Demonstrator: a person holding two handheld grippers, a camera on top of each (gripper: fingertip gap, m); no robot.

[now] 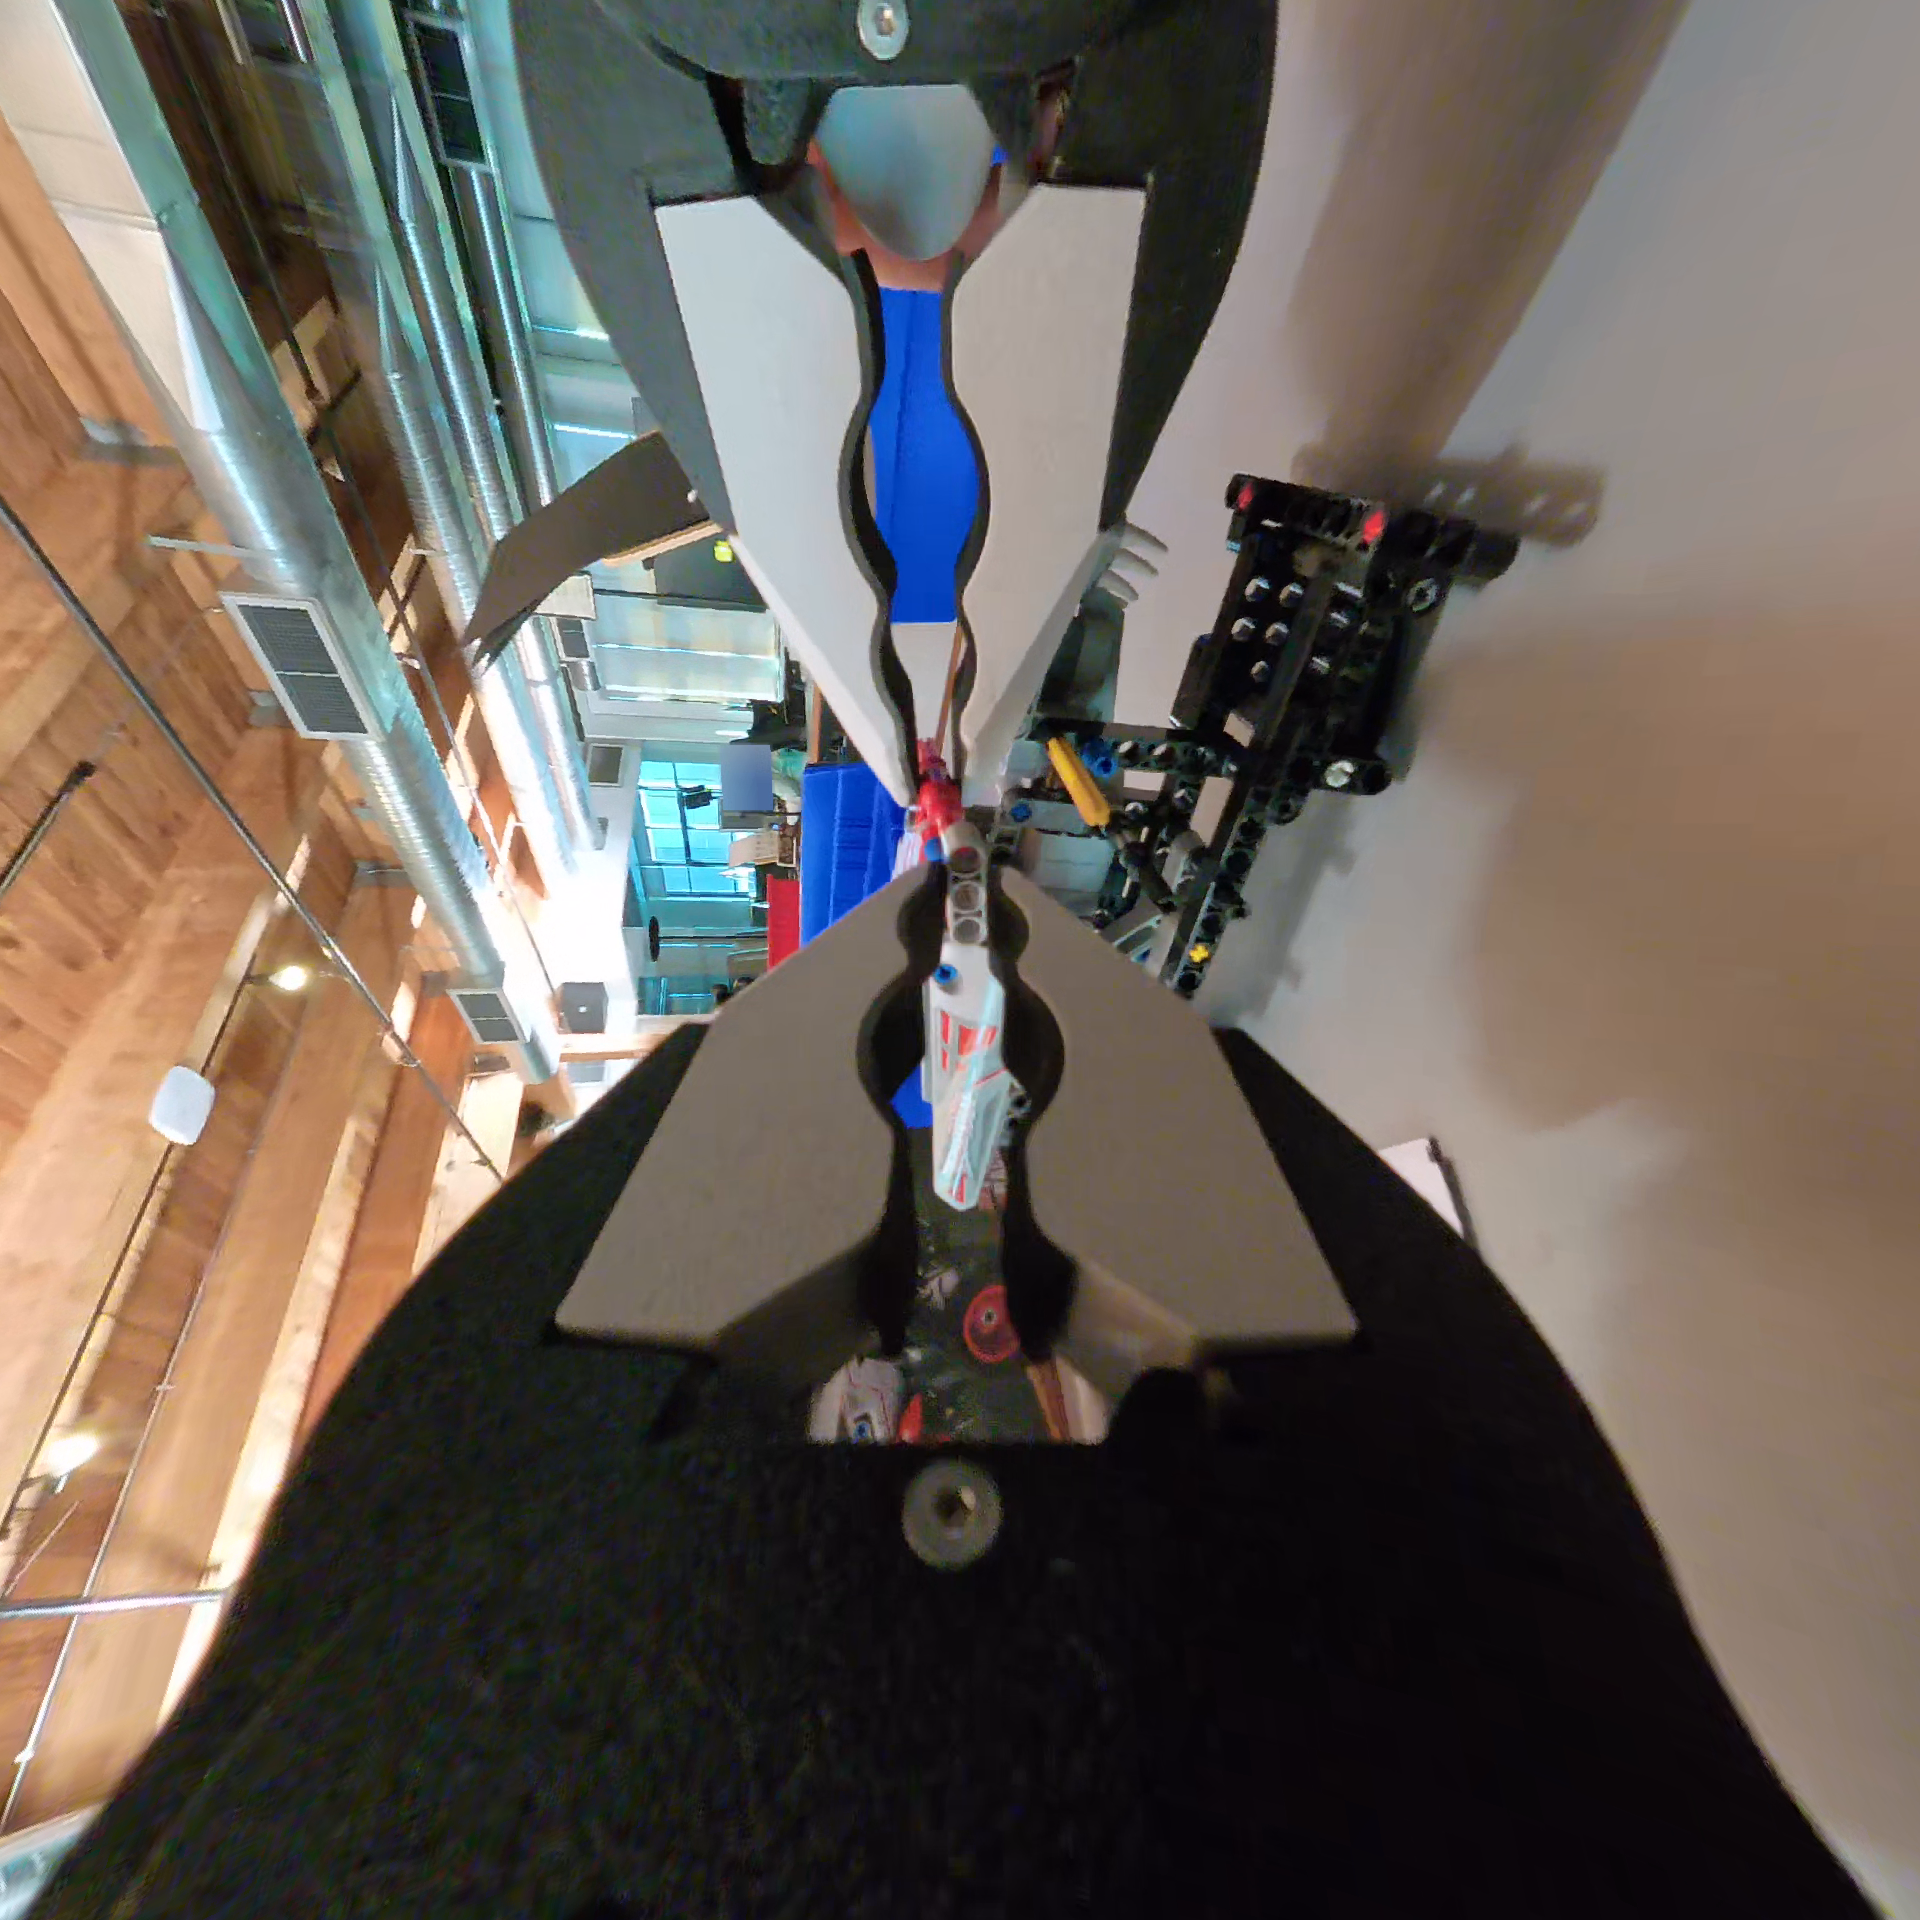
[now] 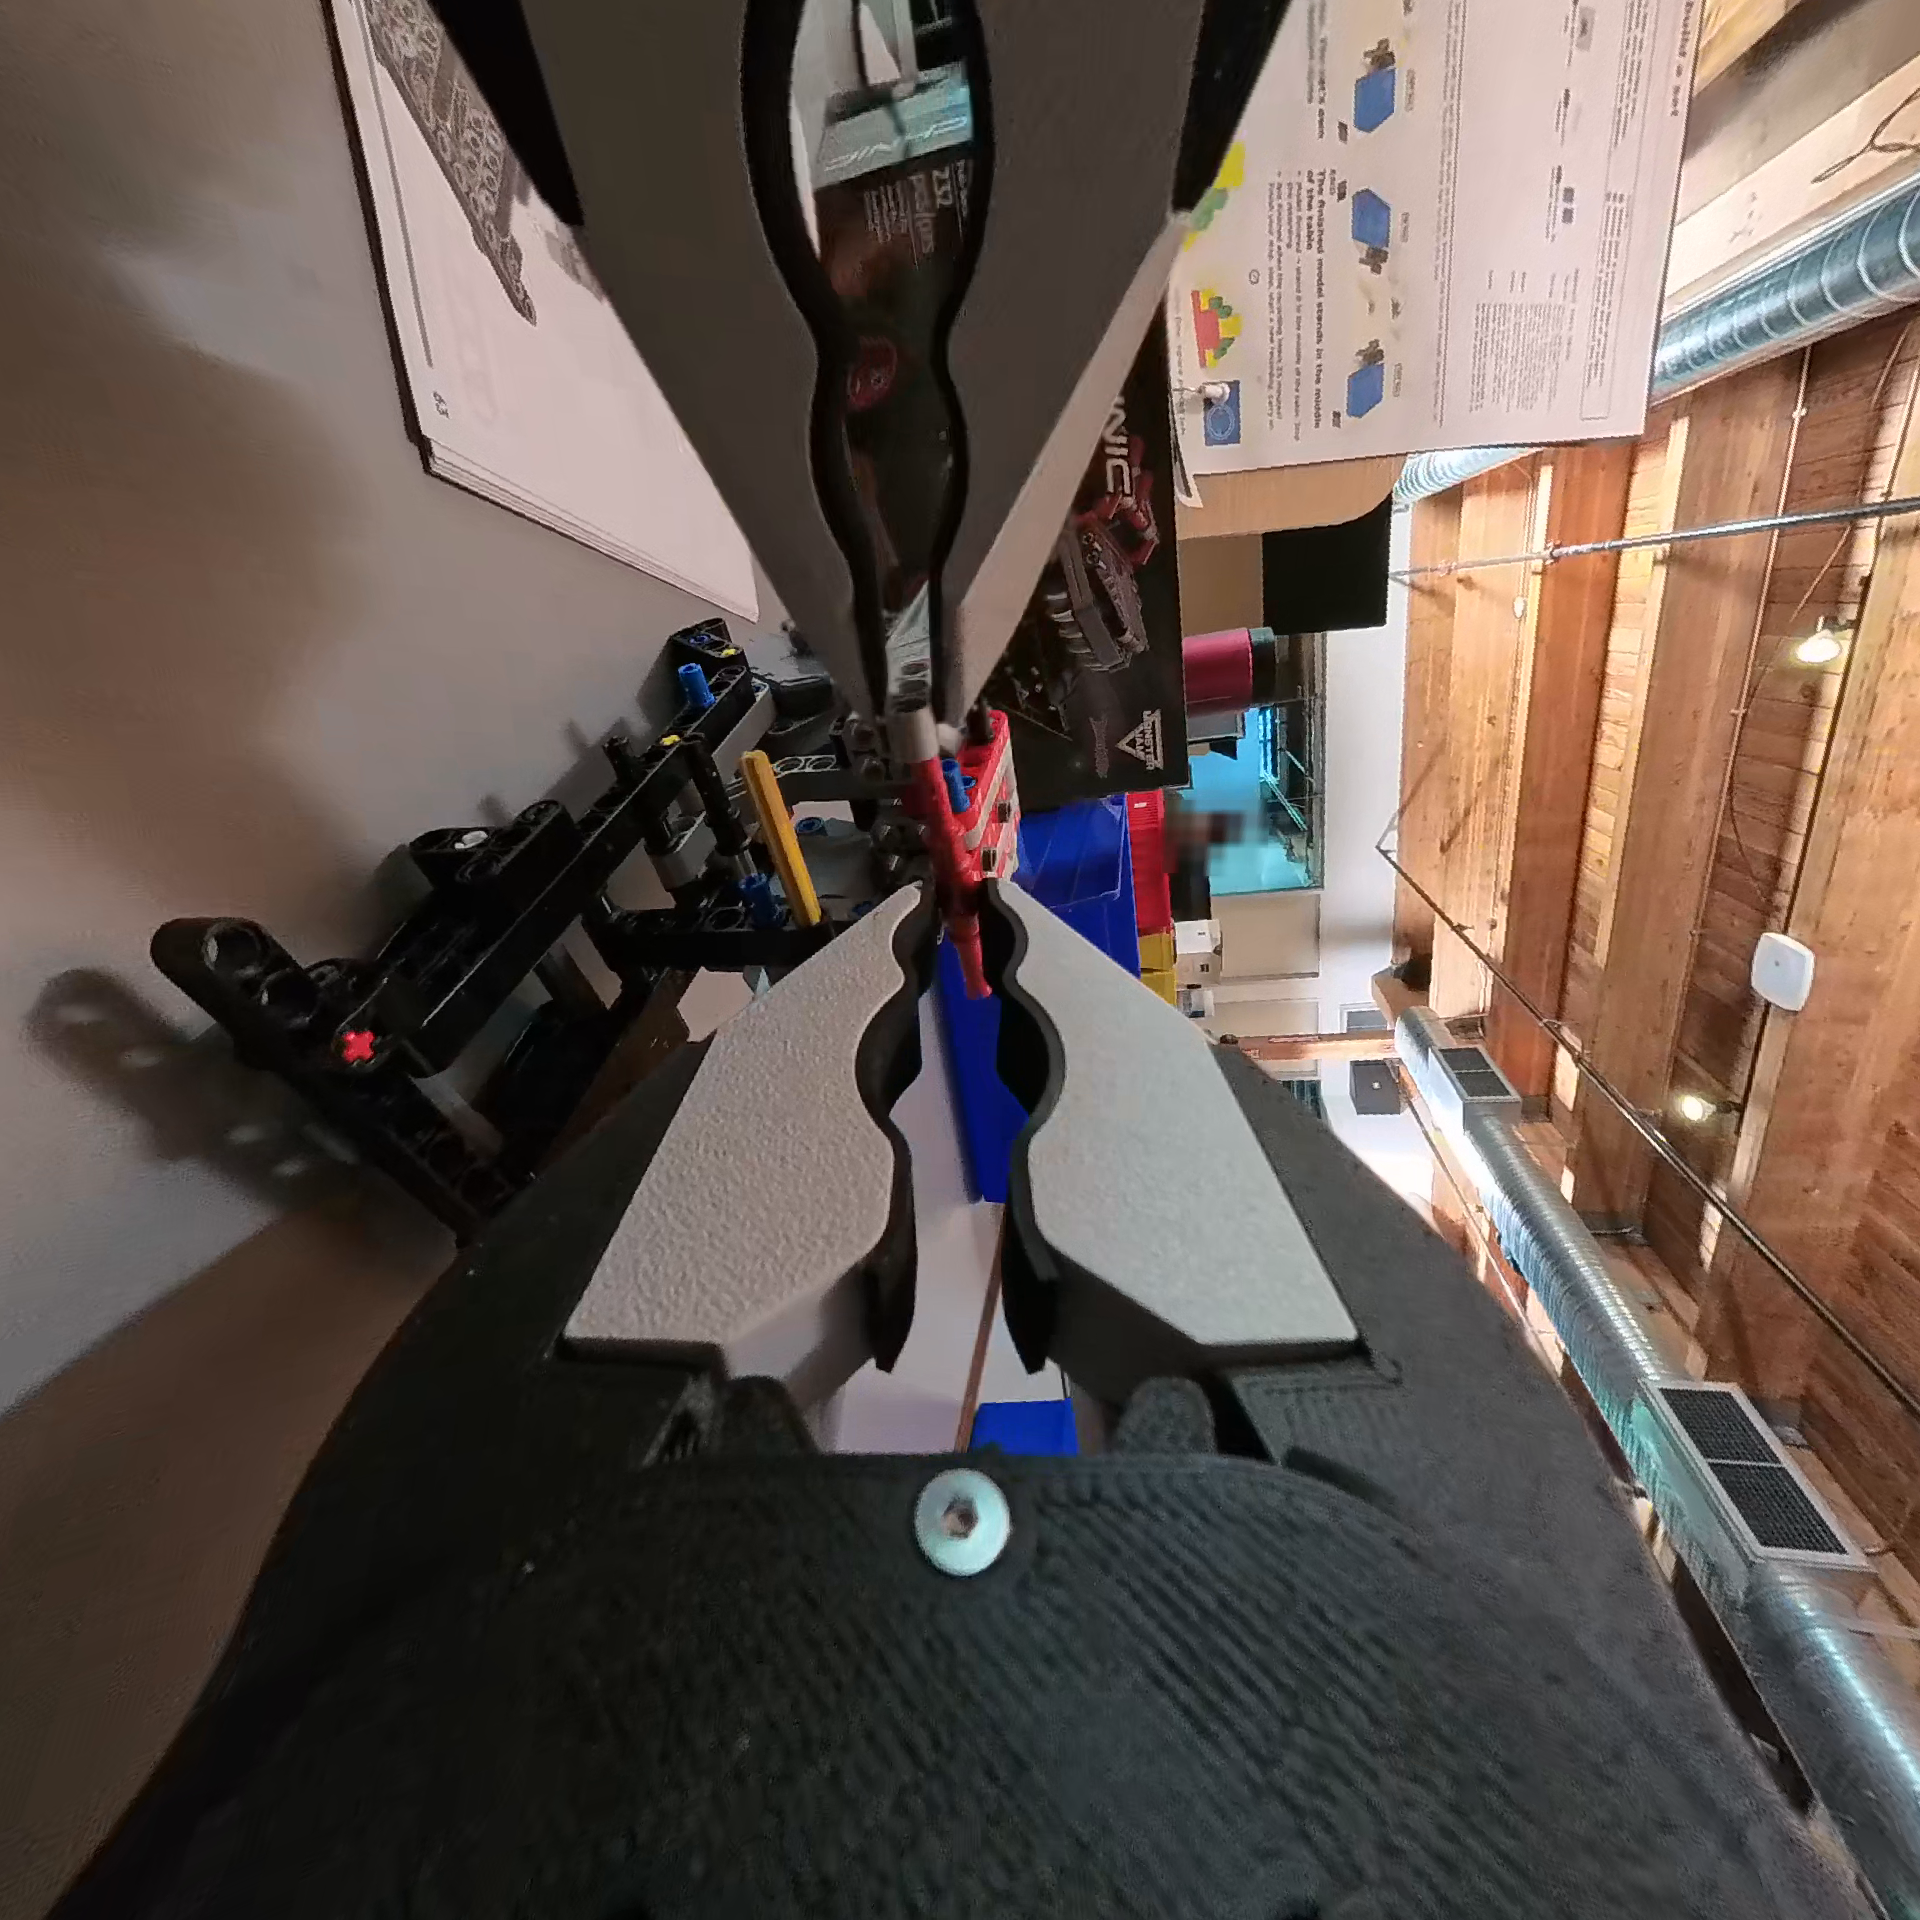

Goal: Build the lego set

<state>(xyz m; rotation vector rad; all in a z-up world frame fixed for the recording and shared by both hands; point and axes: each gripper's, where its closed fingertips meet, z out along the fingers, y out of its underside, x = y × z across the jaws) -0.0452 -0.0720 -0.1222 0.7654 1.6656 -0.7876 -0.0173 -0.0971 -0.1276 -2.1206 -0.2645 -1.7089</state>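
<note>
Left gripper point(image 1: 961, 873) fingers cover much of the white-and-red lego panel point(image 1: 971, 1060) they're closed on; its lower end runs behind the pads, not visible. Red axle point(image 2: 956, 862) w/ the right gripper point(image 2: 956, 904) clamped on it: the axle's far end is lost among red beams and the other gripper's tips, join can't be made out. Black lego frame point(image 2: 499, 935), just beside the axle: near end cut off by the gripper body. Instruction booklet point(image 2: 582, 416), beyond the frame, cropped at the top edge, print too small. Mosaic patch past the axle.

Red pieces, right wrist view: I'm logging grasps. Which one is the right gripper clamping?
The thin red axle, pinched between the right gripper; the red cross pin sits untouched in the black frame.
</note>
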